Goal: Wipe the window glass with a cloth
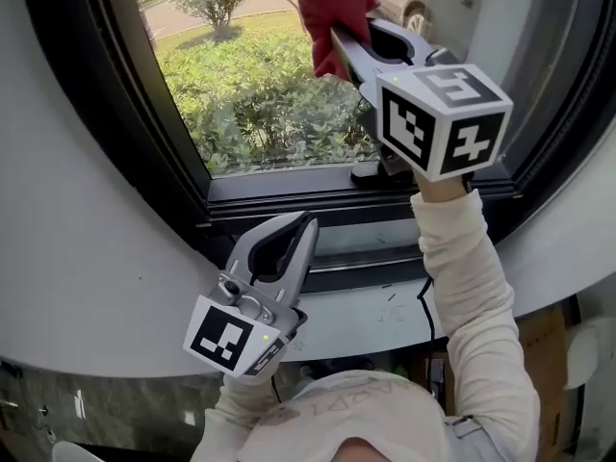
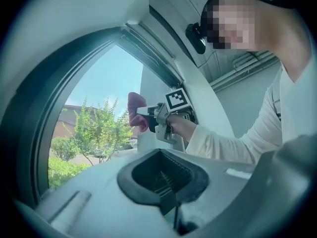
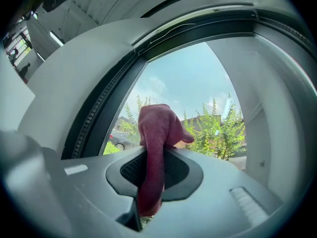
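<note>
A red cloth (image 1: 327,12) is pressed against the window glass (image 1: 250,94) near the top of the head view, with my right gripper (image 1: 339,44) shut on it. In the right gripper view the cloth (image 3: 156,133) hangs bunched between the jaws, in front of the glass (image 3: 198,93). My left gripper (image 1: 306,227) is held low in front of the window's lower frame, pointing up, shut and holding nothing. The left gripper view shows the right gripper (image 2: 143,112) with the cloth (image 2: 134,110) at the pane (image 2: 99,98).
The dark window frame (image 1: 289,200) runs below the glass, with a small dark handle (image 1: 371,171) on it under the right gripper. A pale sill (image 1: 366,306) lies beneath. White curved wall (image 1: 77,210) flanks the window. Bushes and a parked car are outside.
</note>
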{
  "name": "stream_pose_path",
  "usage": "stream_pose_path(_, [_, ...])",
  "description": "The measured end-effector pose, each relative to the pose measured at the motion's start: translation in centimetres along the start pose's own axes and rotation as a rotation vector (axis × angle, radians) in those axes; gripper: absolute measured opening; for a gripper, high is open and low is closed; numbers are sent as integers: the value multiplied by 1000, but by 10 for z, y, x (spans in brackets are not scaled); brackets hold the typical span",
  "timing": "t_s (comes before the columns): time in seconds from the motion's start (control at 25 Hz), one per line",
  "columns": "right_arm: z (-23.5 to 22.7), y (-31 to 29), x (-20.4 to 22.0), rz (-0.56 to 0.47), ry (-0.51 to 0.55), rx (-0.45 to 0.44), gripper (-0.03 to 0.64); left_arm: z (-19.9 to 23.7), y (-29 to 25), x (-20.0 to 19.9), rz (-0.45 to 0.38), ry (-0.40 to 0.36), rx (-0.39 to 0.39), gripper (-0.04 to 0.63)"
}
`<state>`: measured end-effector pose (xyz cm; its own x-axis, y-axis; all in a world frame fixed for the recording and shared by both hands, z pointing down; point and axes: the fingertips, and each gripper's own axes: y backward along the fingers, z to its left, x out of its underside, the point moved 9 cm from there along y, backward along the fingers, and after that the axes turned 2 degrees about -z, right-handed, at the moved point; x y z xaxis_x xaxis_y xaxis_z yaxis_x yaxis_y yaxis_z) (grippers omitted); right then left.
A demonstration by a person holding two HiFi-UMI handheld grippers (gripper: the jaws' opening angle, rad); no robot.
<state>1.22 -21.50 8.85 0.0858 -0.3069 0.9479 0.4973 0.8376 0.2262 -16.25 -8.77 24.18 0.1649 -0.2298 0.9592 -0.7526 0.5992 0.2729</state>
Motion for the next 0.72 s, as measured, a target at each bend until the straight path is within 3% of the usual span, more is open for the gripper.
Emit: stream_pose_path(0.72, [-183,129,30,3,-40,180,71,-84,-167,2,68,-49,147,0])
